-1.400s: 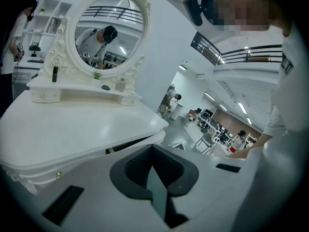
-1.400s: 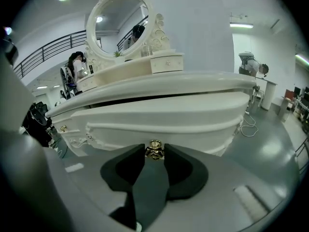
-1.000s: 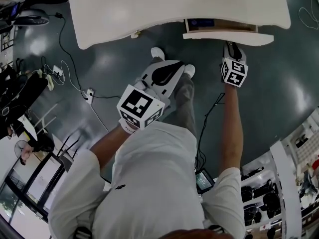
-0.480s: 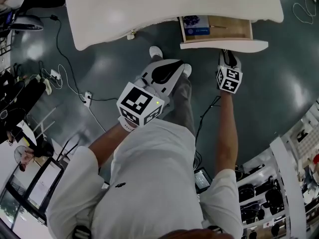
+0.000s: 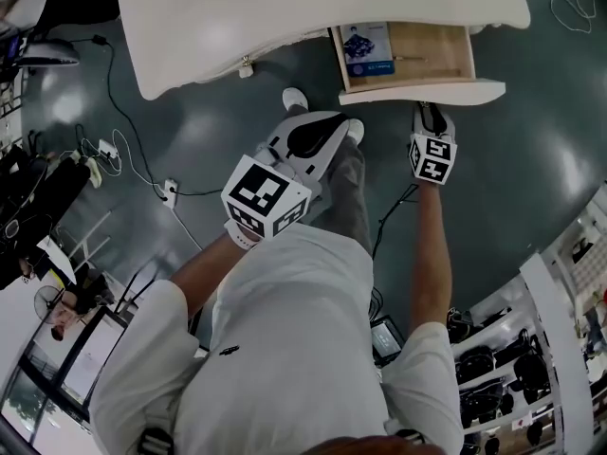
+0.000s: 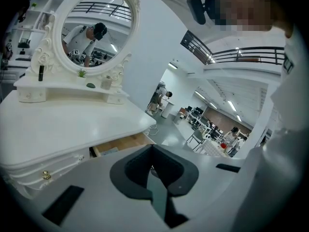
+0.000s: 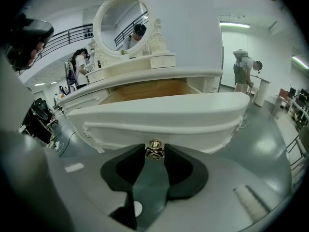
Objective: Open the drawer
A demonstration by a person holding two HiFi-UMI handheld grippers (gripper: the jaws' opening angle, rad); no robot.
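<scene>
The white dressing table (image 5: pixel 237 17) fills the top of the head view. Its right drawer (image 5: pixel 446 50) stands pulled out, showing a wooden bottom and a blue booklet (image 5: pixel 367 44). My right gripper (image 5: pixel 430 114) is at the white drawer front (image 7: pixel 164 117), shut on the small gold knob (image 7: pixel 155 150), which sits between its dark pads. My left gripper (image 5: pixel 318 138) hangs shut and empty over the floor, left of the drawer. In the left gripper view (image 6: pixel 152 167) the open drawer (image 6: pixel 120 145) shows beyond its jaws.
An oval mirror (image 6: pixel 91 33) and small items stand on the table top. Another gold knob (image 6: pixel 46 175) marks a shut left drawer. Cables and a power strip (image 5: pixel 171 188) lie on the dark floor at left. Shelving (image 5: pixel 541 349) stands at lower right.
The drawer has slid further out of the table, and my right gripper has come back toward the person with the knob. The left gripper has stayed in place.
</scene>
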